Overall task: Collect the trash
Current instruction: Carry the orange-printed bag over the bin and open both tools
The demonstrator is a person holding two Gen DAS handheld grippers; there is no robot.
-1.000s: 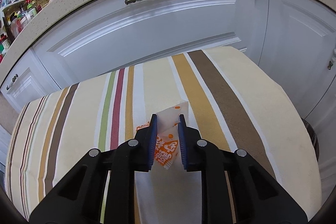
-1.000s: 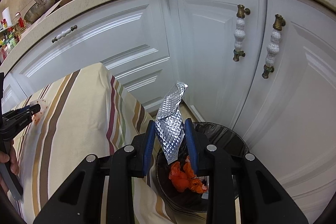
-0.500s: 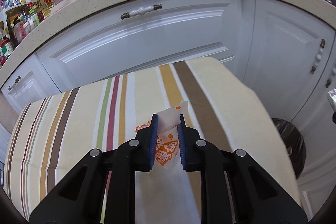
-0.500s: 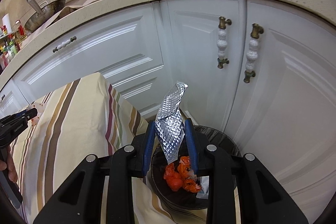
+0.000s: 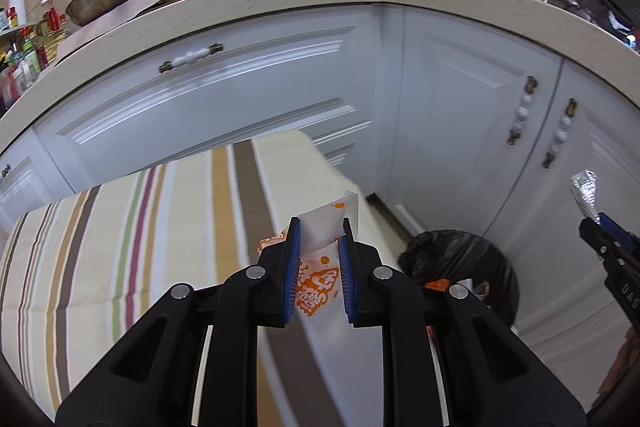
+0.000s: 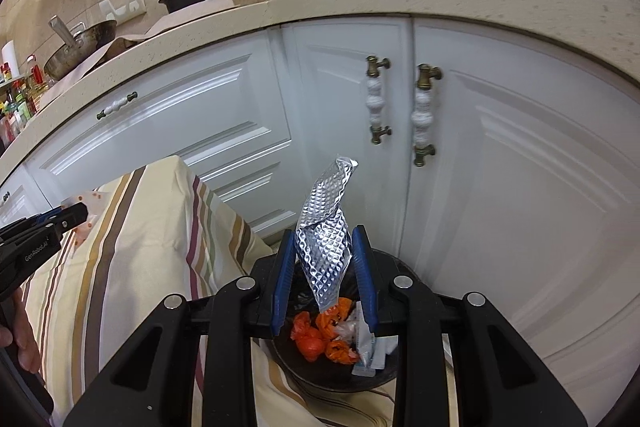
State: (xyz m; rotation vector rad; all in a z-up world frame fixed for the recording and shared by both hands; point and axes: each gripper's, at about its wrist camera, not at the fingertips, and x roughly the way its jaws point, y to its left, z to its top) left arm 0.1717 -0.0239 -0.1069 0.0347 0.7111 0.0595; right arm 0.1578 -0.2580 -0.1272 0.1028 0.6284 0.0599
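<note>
My left gripper (image 5: 319,239) is shut on a white and orange snack wrapper (image 5: 320,283) and holds it above the right end of the striped tablecloth (image 5: 160,227). My right gripper (image 6: 325,243) is shut on a crumpled silver foil wrapper (image 6: 326,231) and holds it over the black trash bin (image 6: 384,375). The bin holds orange scraps (image 6: 320,339) and white packets. The bin also shows in the left wrist view (image 5: 472,259), low to the right of the table. The right gripper with its foil shows at the right edge there (image 5: 600,227).
White cabinet doors (image 6: 500,167) with porcelain handles (image 6: 422,115) stand close behind the bin. A speckled counter (image 5: 280,7) above carries a pan, a pot and bottles. The left gripper shows at the left in the right wrist view (image 6: 76,215).
My left gripper has swung right with the snack wrapper, bringing the bin into its view. My right gripper has moved further over the bin with the foil.
</note>
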